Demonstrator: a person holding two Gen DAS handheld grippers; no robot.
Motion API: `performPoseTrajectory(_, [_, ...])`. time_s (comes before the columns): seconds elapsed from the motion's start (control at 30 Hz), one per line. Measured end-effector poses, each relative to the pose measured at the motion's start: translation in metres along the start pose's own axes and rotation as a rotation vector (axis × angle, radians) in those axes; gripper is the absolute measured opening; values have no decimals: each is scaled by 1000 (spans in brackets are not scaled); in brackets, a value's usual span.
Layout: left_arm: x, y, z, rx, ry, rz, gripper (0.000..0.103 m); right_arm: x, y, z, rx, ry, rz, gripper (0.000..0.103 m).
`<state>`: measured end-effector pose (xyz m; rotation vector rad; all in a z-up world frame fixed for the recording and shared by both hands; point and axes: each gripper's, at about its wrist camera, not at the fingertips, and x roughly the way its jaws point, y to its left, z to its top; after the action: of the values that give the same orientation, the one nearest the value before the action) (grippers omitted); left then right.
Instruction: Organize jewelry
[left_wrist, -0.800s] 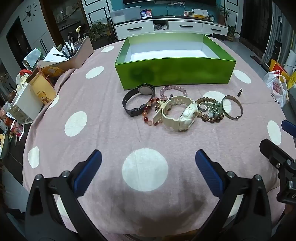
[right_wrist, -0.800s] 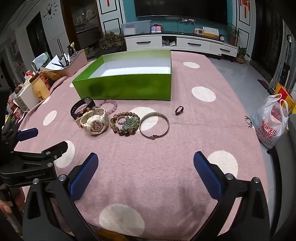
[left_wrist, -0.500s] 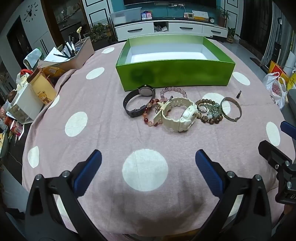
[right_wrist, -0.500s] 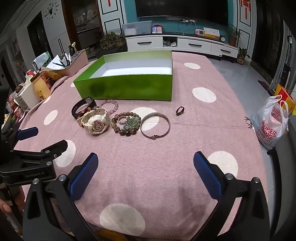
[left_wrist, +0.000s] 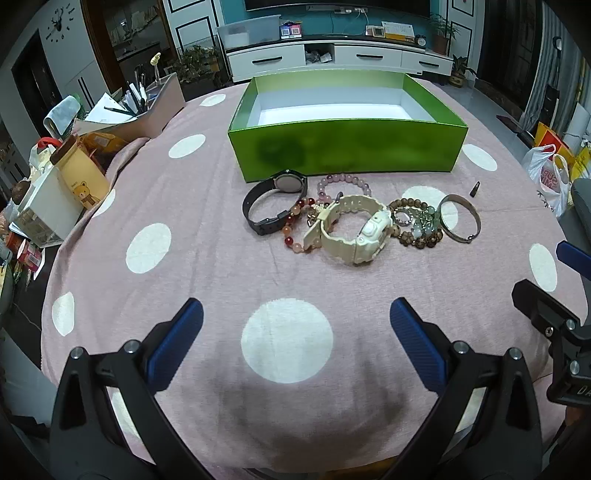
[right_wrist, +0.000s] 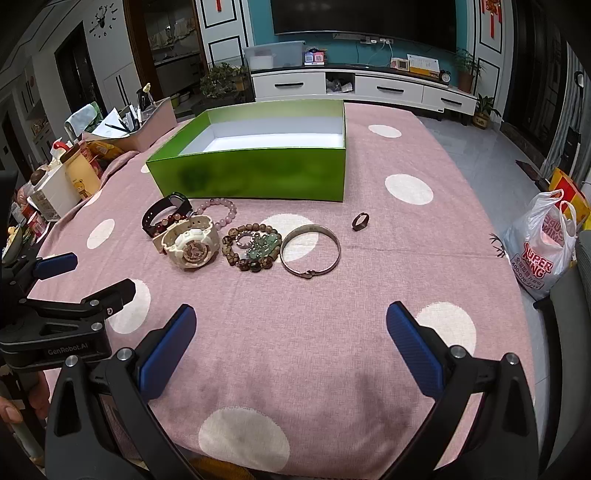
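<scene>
While above the pink, white-dotted bench cloth (left_wrist: 207, 266), both grippers held low at 6 o'clock, jewelry lying loose ahead.

Left gripper (left_wrist: 295, 325) with blue-padded fingers (left_wrist: 177, 332) spread wide, gripping nothing; right gripper (right_wrist: 291, 325) likewise wide apart and bare. At 12 o'clock, open green cardboard box with white inside (left_wrist: 347, 155), nothing visible in it. Just in front of it, from 11 to 1 o'clock in the left view: black strap watch (left_wrist: 275, 203), lilac bead bracelet (left_wrist: 345, 182), red-and-peach bead bracelet (left_wrist: 295, 229) touching chunky cream plastic watch (left_wrist: 356, 230), brown wooden bead bracelet heaped with pale green beads (left_wrist: 417, 225), plain silver metal bangle (left_wrist: 461, 218). Small dark ring (right_wrist: 360, 221) lying apart at 1 o'clock in the right view.
</scene>
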<state>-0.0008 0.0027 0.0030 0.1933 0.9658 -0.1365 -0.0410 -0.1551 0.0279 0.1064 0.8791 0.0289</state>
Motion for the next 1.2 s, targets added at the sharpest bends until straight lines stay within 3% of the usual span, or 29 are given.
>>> performPoseTrajectory(1.2, [1,-3,1,2,-7,-15,101,6,2,-2,1,7,6,102])
